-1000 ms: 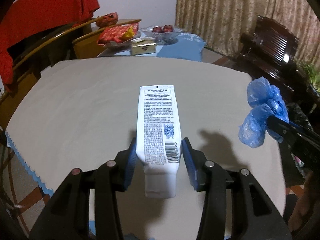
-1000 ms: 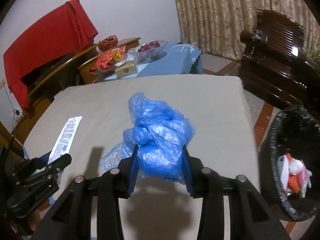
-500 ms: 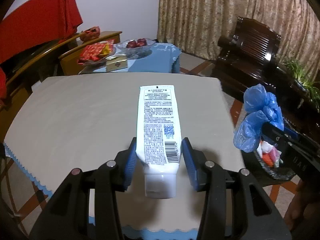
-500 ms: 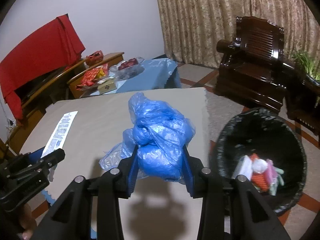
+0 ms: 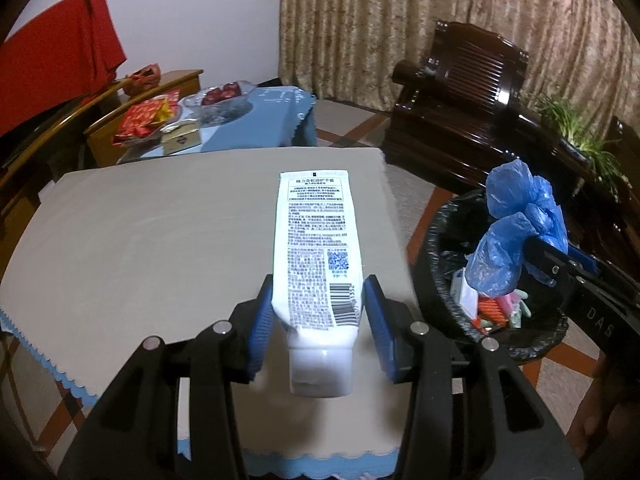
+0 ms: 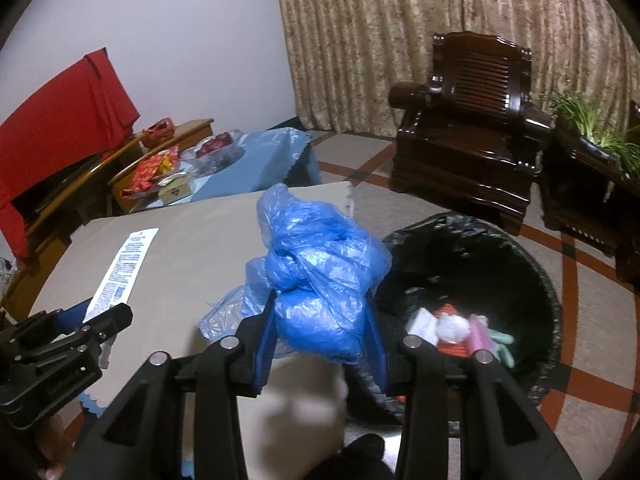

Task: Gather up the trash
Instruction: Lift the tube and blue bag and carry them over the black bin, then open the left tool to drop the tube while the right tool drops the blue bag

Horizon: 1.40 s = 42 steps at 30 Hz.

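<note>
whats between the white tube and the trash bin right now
In the left wrist view, only the bare table edge and a strip of floor separate the white tube from the trash bin.

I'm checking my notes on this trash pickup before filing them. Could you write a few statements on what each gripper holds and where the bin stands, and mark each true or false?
1. The left gripper holds a white tube between its fingers. True.
2. The right gripper is empty. False: it is shut on a crumpled blue plastic bag.
3. The black-lined trash bin stands on the floor beside the table. True.
4. The bin is empty. False: several small discarded items lie at its bottom.
5. The tube's cap end points toward the camera. True.
6. The blue bag already lies inside the bin. False: the right gripper holds it in the air, near the bin's rim.
</note>
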Each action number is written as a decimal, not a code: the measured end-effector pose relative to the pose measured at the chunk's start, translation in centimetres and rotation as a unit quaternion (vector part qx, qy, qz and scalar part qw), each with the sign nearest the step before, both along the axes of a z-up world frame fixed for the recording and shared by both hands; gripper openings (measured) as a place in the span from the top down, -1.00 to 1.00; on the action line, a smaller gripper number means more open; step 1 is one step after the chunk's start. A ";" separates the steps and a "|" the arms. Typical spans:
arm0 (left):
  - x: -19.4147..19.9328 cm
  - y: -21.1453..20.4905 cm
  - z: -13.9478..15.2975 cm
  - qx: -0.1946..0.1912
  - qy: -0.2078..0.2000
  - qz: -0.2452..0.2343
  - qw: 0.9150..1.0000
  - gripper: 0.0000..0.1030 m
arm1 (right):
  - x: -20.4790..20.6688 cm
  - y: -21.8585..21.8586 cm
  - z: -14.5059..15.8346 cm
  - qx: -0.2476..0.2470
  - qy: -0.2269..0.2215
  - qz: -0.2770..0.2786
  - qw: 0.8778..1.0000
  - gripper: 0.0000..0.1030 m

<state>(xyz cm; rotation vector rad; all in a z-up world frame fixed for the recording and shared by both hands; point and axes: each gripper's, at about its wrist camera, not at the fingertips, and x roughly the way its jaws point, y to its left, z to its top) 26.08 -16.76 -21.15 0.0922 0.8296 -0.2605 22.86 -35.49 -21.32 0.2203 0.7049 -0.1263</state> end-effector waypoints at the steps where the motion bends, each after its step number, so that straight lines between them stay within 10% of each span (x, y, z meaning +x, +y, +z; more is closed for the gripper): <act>1: 0.0 -0.6 0.0 0.000 0.000 -0.003 1.000 0.17 | -0.3 -0.7 0.1 -0.003 0.000 -0.004 1.000 0.24; 34: 4.0 -23.1 -9.0 0.013 0.057 -0.154 0.986 0.16 | 2.9 -20.6 -10.3 0.008 0.094 -0.112 0.989 0.22; 42: 5.8 -25.1 -12.1 0.031 0.074 -0.179 0.981 -0.15 | 3.3 -21.5 -12.3 0.011 0.111 -0.114 0.987 -0.16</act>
